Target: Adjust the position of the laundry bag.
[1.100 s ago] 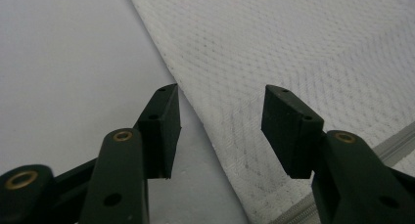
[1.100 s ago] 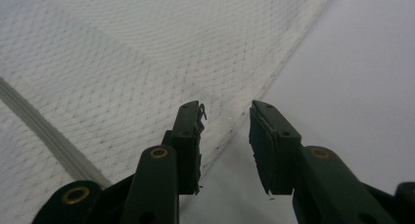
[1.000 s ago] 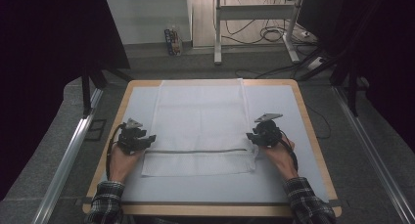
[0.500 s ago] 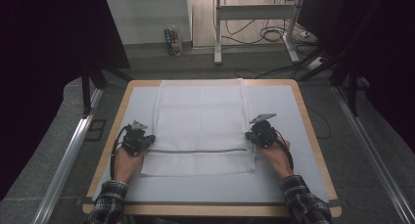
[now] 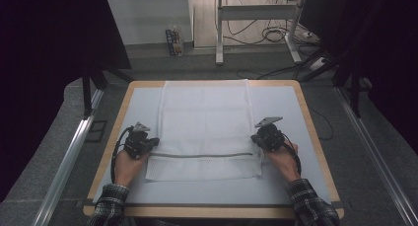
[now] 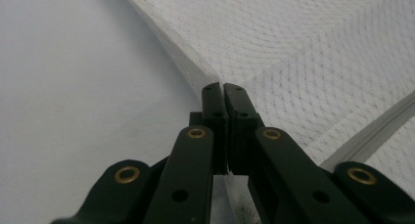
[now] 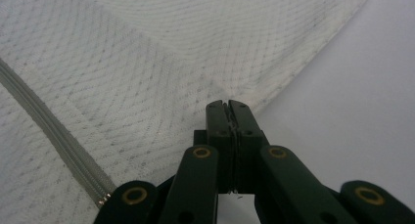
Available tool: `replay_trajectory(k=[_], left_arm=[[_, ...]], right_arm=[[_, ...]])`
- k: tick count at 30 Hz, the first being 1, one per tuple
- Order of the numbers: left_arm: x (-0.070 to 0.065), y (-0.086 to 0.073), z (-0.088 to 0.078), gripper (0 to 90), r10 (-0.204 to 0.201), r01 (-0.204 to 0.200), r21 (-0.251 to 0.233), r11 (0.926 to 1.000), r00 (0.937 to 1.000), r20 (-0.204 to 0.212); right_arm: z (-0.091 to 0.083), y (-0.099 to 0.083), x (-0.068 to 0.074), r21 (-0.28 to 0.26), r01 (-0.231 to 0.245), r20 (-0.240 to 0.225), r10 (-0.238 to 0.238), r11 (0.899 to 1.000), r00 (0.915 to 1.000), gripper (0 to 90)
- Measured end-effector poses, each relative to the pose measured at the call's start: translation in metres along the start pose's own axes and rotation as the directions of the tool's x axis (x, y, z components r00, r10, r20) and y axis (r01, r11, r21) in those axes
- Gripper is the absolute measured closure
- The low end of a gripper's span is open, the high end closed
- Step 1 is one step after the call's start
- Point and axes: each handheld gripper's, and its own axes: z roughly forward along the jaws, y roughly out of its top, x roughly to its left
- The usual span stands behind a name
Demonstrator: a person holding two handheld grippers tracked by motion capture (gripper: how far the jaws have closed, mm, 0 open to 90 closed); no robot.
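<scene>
The white mesh laundry bag (image 5: 204, 130) lies flat along the middle of the pale grey table (image 5: 286, 186), its far end at the table's back edge and its near end folded over, with a grey zipper (image 5: 204, 155) running across just above that fold. The person has a gripper on each long edge, both level with the zipper. The left gripper (image 5: 154, 143) has its jaws pressed together right on the bag's left edge; in the left gripper view (image 6: 223, 89) the tips meet where the mesh hem rises off the table, so I judge it is pinching that edge. The right gripper (image 5: 256, 139) is clamped the same way on the right edge, and in the right gripper view (image 7: 227, 106) a thin line of fabric shows between the closed tips.

Both pinches look shallow, taken at the very hem. If the hands lift or pull apart unevenly, the slippery mesh could slide out of one side and the bag would swing and crumple. I cannot tell whether each pinch has caught both layers; with one layer only, the bag would open instead of moving whole. Pulling too hard sideways could also drag the folded near end out of line
</scene>
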Motion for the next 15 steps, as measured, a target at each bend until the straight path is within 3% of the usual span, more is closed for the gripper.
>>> replay_trajectory(k=[12, 15], left_arm=[[-0.026, -0.01, -0.014, 88.6, 0.078, -0.082, 0.045, 0.9956, 0.994, 0.076], [-0.031, -0.013, -0.017, 88.5, 0.08, -0.085, 0.05, 0.9951, 0.9932, 0.084]], right_arm=[[-0.036, -0.025, 0.002, -0.004, -0.017, -0.035, 0.017, 1.0, 0.9993, 88.2], [-0.041, -0.029, 0.004, 0.0, -0.019, -0.038, 0.019, 1.0, 0.9991, 88.2]])
